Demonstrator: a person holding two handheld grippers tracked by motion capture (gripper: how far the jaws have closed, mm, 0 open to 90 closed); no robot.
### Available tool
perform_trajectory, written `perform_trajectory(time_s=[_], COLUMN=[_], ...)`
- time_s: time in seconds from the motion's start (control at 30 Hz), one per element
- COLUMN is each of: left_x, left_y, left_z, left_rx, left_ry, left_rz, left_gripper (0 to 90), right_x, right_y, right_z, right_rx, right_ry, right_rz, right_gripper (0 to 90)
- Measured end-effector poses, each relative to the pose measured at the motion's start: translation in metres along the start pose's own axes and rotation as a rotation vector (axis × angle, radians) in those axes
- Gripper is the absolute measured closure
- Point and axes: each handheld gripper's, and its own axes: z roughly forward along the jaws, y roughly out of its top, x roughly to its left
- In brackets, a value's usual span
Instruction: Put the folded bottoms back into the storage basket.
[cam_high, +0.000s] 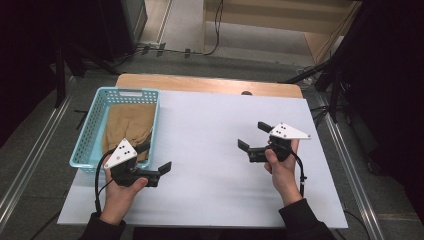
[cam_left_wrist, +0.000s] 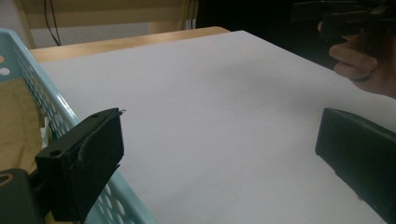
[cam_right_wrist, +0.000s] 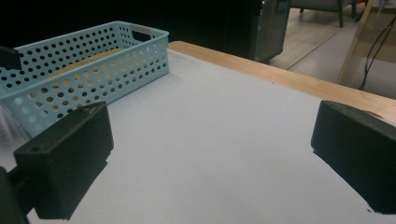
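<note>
Likely soft and light, the tan cloth (cam_high: 129, 126) in the basket (cam_high: 93, 121) at the bench's left edge suits pinching a top fold; both grippers' fingers gape apart, empty.

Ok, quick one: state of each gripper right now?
Left gripper: open, holding nothing, beside the blue basket.
Right gripper: open, holding nothing, over the white sheet.
</note>
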Motion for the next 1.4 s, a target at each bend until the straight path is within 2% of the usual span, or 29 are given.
perform_trajectory(time_s=[0.1, 0.27, 0.6, 0.93, 1.4], left_x=[0.001, 0.002, 0.001, 0.001, -0.001], left_y=[-0.001, -0.003, -0.006, -0.008, -0.01], left_z=[0.0, 0.001, 0.002, 0.003, 0.005], left_rx=[-0.002, 0.001, 0.01, 0.013, 0.028], left_ry=[0.004, 0.003, 0.009, 0.004, 0.008], left_rz=[-0.005, -0.006, -0.002, 0.013, 0.035], left_gripper=[0.9, 0.9, 0.9, 1.0, 1.1], right_x=[-0.005, -0.015, -0.026, -0.028, -0.038], right_y=[-0.007, -0.02, -0.039, -0.048, -0.062], right_z=[-0.008, -0.023, -0.044, -0.066, -0.098], right_rx=[0.007, 0.008, 0.032, 0.037, 0.031], right_ry=[-0.012, -0.029, -0.06, -0.078, -0.111], right_rz=[-0.004, 0.02, 0.029, 0.024, 0.05], right_gripper=[0.0, 0.0, 0.0, 0.0, 0.0])
